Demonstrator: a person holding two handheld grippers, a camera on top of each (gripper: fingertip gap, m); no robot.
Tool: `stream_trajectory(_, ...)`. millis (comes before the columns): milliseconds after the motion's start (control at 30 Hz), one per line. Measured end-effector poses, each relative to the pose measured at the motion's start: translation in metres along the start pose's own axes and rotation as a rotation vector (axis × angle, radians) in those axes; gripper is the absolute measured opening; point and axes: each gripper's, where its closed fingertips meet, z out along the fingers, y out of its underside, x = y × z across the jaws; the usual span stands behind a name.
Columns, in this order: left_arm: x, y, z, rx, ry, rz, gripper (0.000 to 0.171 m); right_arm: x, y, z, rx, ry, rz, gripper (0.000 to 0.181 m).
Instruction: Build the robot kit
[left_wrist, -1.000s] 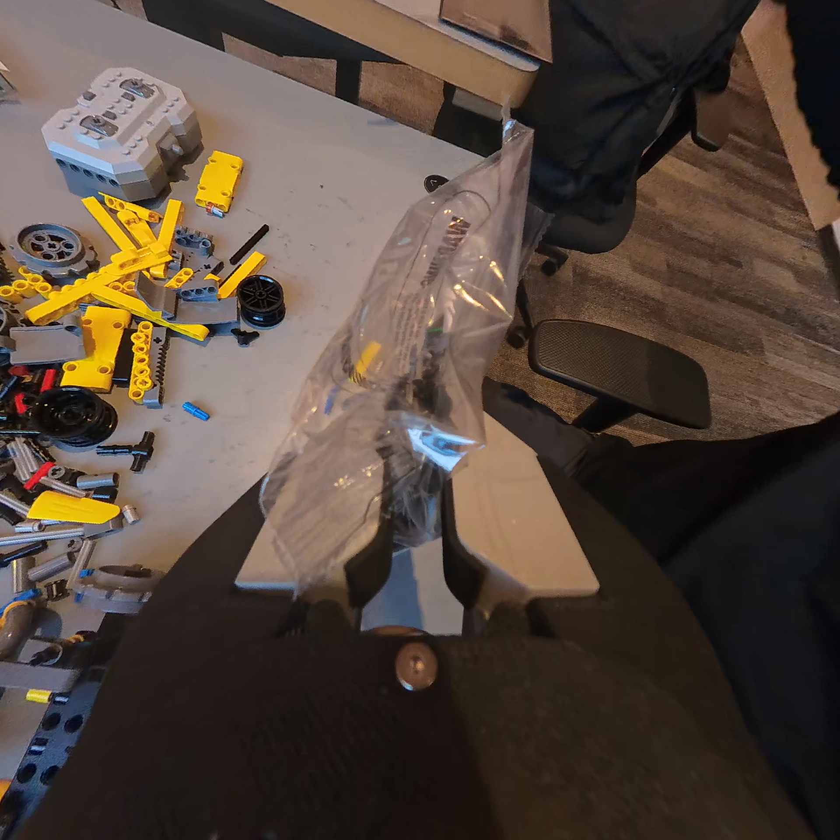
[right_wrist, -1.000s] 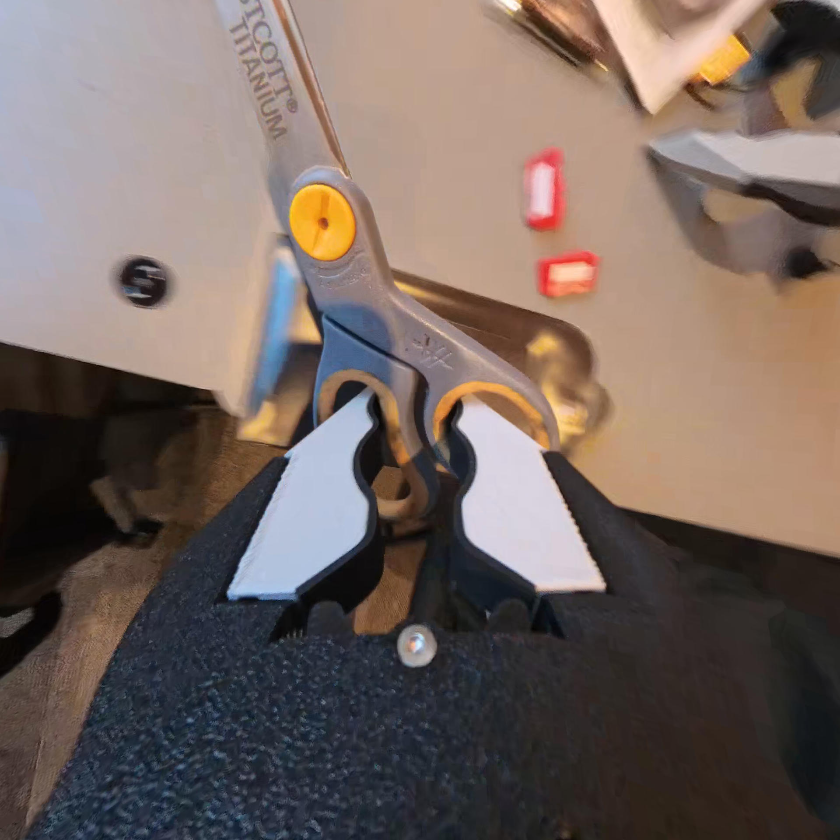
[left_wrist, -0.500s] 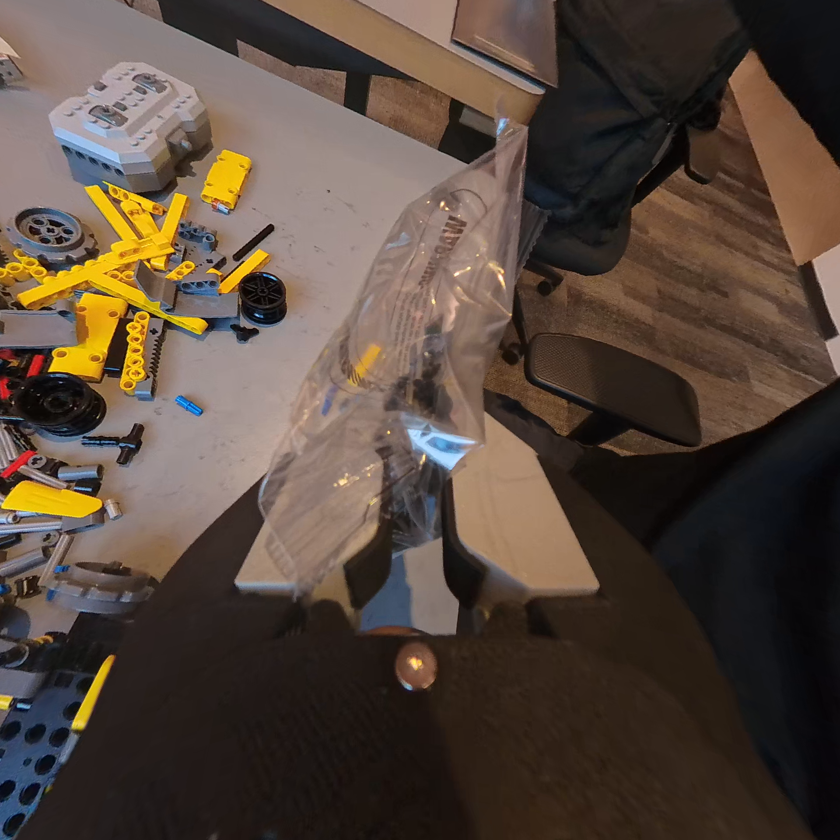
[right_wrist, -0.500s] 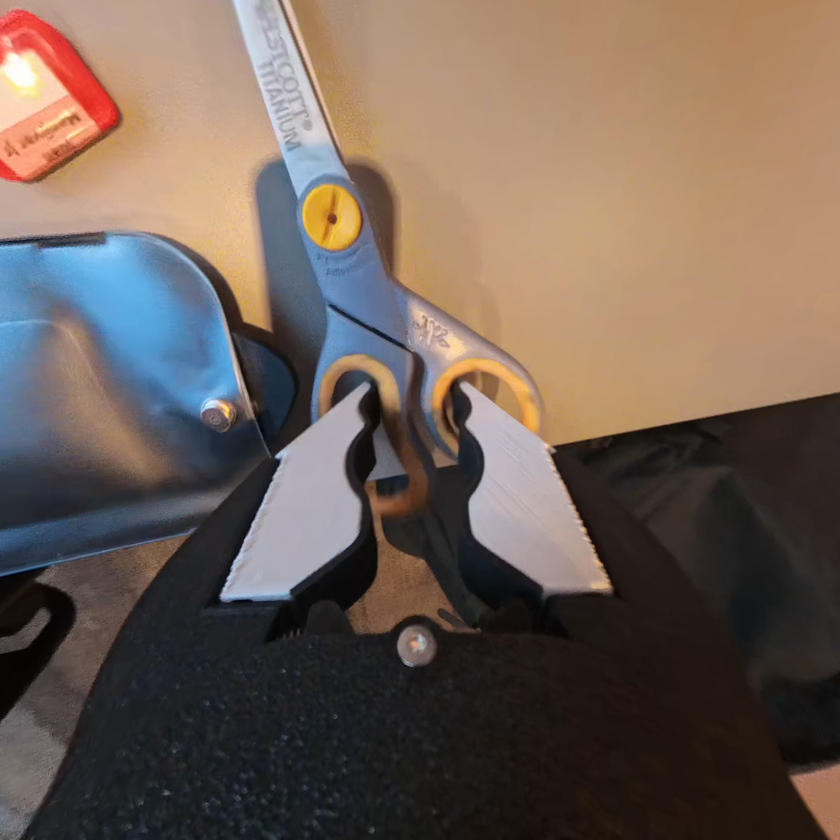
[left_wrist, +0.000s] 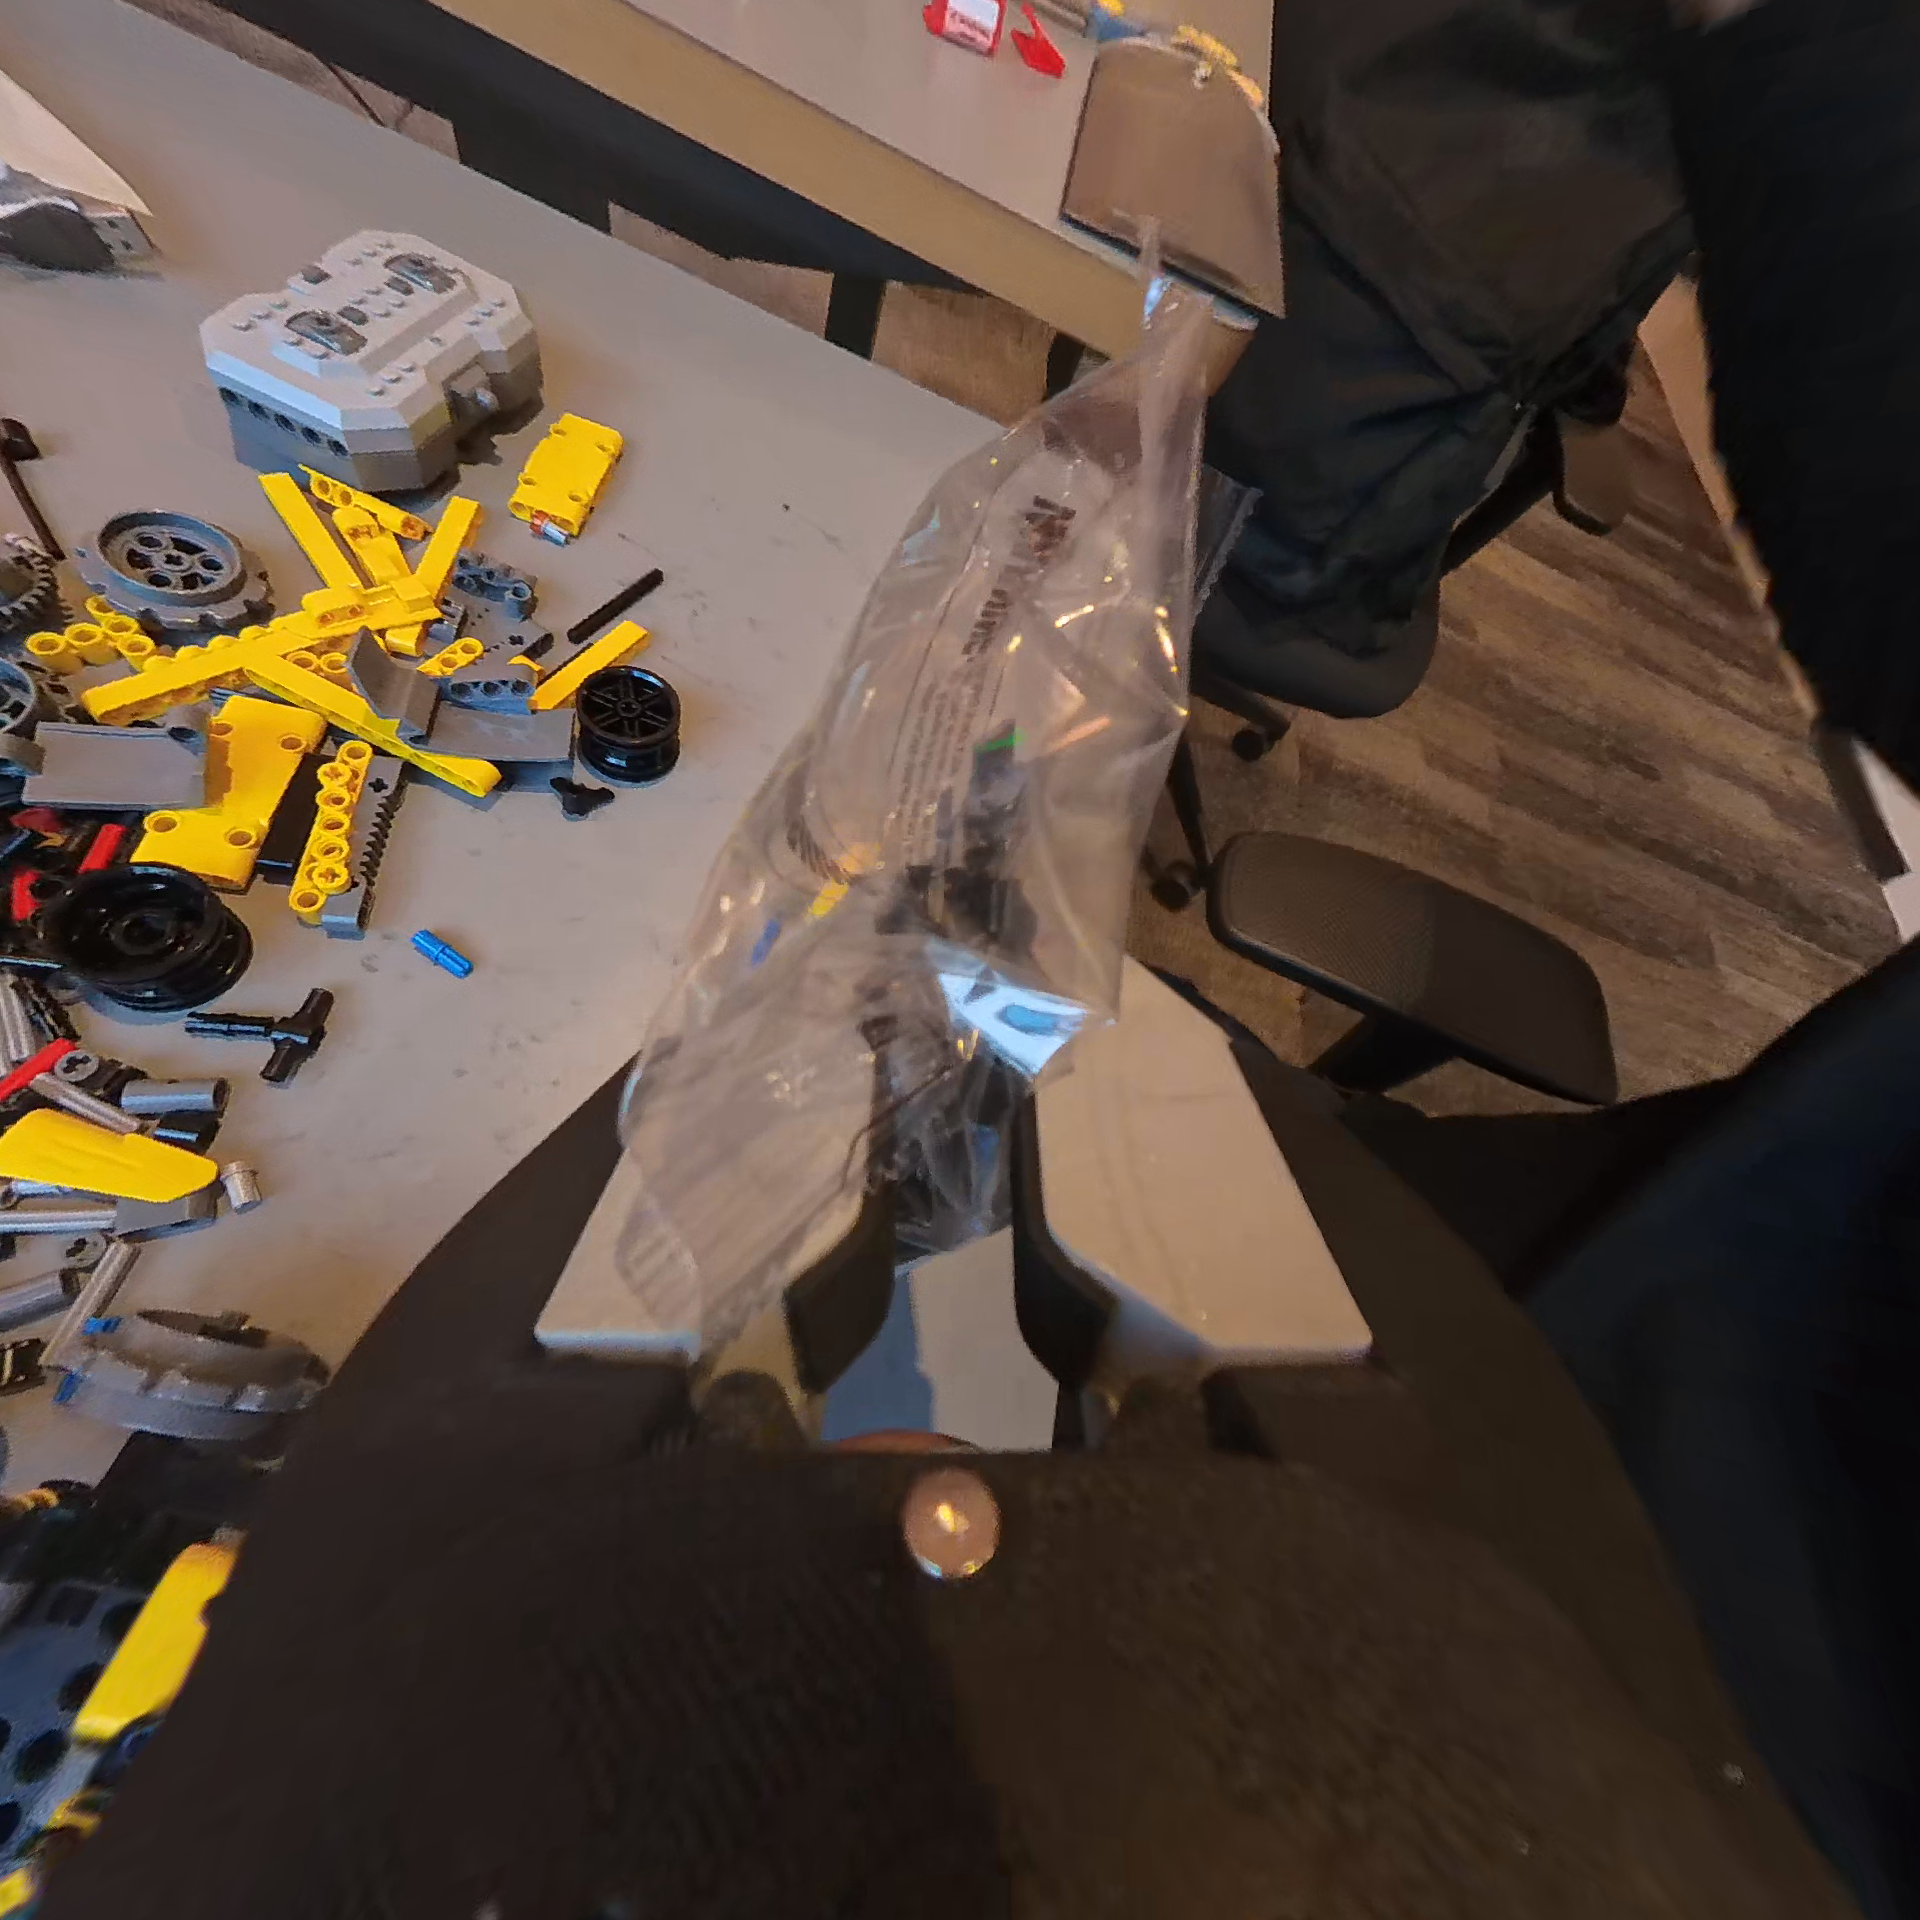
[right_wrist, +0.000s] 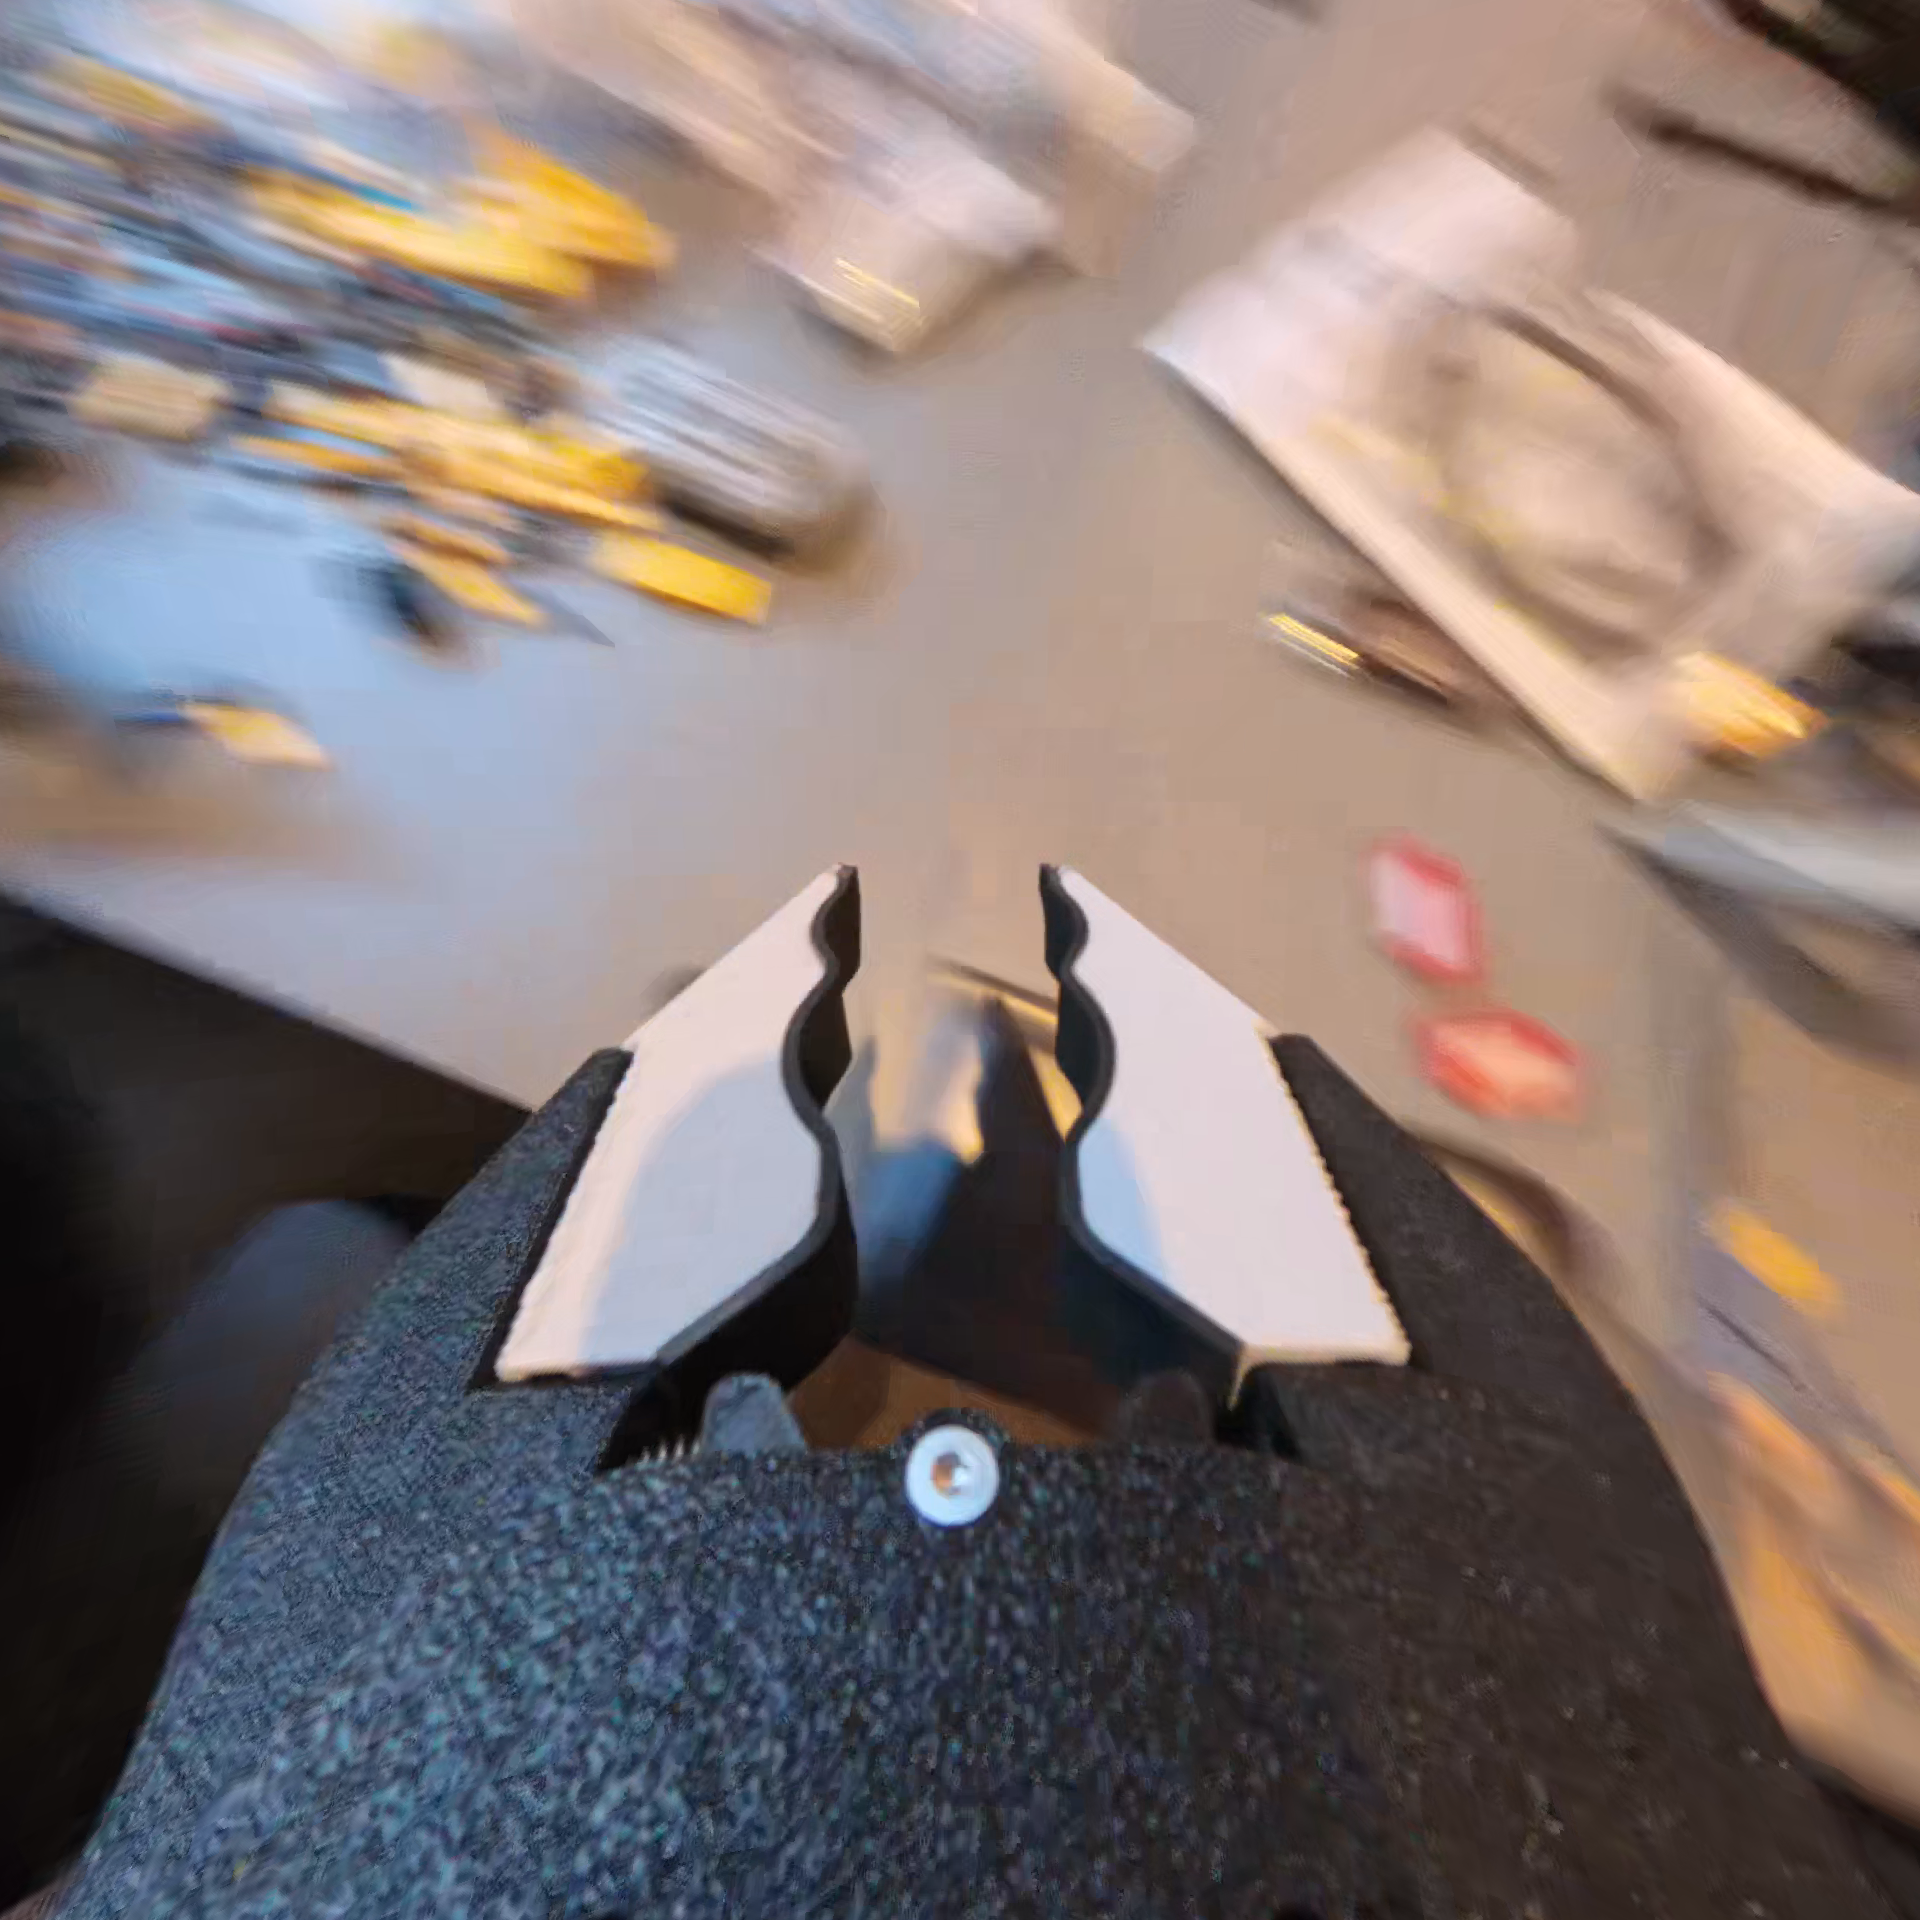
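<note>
Left wrist view: the left claw (left_wrist: 940, 1174) is clenched on a clear plastic bag (left_wrist: 966, 831) of small parts, which stands up from its fingers. Left of the claw, yellow, grey and black building pieces (left_wrist: 312, 675) litter the grey bench (left_wrist: 748, 499); farther off sits a grey block (left_wrist: 369, 358). Right of the bag stands an office chair (left_wrist: 1413, 956). Right wrist view: the right claw (right_wrist: 948, 883) is released, holding nothing, above the blurred bench (right_wrist: 987, 623); two red tags (right_wrist: 1455, 987) lie just right of it.

Dim, warm indoor light; one view sharp, one smeared.
Left wrist view is crisp, with glare on the clear bag (left_wrist: 966, 810) and wide-angle bending at the edges; right wrist view is heavily motion-blurred beyond the tool (right_wrist: 948, 894).
</note>
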Motion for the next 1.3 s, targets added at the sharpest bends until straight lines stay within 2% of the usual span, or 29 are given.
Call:
stream_trajectory(100,0.0,0.001,0.002,0.047,0.007,-0.039,0.013,-0.179,-0.028,0.023,0.236,-0.458,-0.104,0.031)
stream_trajectory(167,-0.001,0.001,0.003,0.082,0.004,-0.08,0.014,-0.266,-0.033,0.037,0.317,-0.67,-0.111,0.04)
stream_trajectory(200,-0.001,0.001,0.003,0.098,-0.004,-0.094,0.014,-0.294,-0.038,0.045,0.362,-0.705,-0.108,0.044)
stream_trajectory(267,0.0,0.001,0.002,0.131,-0.032,-0.112,0.013,-0.326,-0.049,0.068,0.425,-0.669,-0.121,0.052)
stream_trajectory(300,0.002,0.001,0.002,0.15,-0.038,-0.118,0.014,-0.337,-0.054,0.079,0.439,-0.651,-0.118,0.051)
stream_trajectory(333,0.005,0.001,0.001,0.166,-0.036,-0.122,0.014,-0.348,-0.059,0.086,0.46,-0.665,-0.105,0.039)
stream_trajectory(367,0.009,0.001,0.001,0.178,-0.032,-0.126,0.014,-0.357,-0.064,0.089,0.485,-0.698,-0.084,0.025)
stream_trajectory(467,0.017,0.001,-0.001,0.196,-0.025,-0.118,0.016,-0.365,-0.077,0.091,0.553,-0.741,-0.048,0.002)
stream_trajectory(533,0.014,0.0,-0.01,0.204,-0.058,-0.112,0.018,-0.367,-0.078,0.091,0.564,-0.736,-0.063,0.0)
stream_trajectory(600,0.007,0.001,-0.028,0.186,-0.164,-0.044,0.026,-0.368,-0.079,0.091,0.574,-0.71,-0.094,0.0)
stream_trajectory(733,0.017,0.003,-0.083,0.124,-0.38,0.122,0.054,-0.369,-0.08,0.084,0.59,-0.699,-0.139,0.0)
stream_trajectory(800,0.024,-0.02,-0.121,0.164,-0.499,0.239,0.053,-0.37,-0.079,0.083,0.586,-0.687,-0.166,0.0)
stream_trajectory(867,0.037,-0.049,-0.14,0.172,-0.503,0.309,0.05,-0.369,-0.08,0.085,0.588,-0.668,-0.173,0.0)
stream_trajectory(1000,0.051,-0.072,-0.098,-0.01,-0.293,0.312,0.05,-0.377,-0.078,0.086,0.578,-0.684,-0.183,0.0)
stream_trajectory(1133,0.049,-0.062,-0.046,-0.194,-0.136,0.271,0.043,-0.381,-0.076,0.082,0.577,-0.668,-0.207,0.0)
stream_trajectory(1233,0.047,-0.061,-0.03,-0.226,-0.088,0.262,0.03,-0.383,-0.075,0.079,0.58,-0.688,-0.211,0.0)
stream_trajectory(1300,0.05,-0.063,-0.029,-0.22,-0.047,0.243,0.028,-0.384,-0.073,0.079,0.577,-0.686,-0.221,0.0)
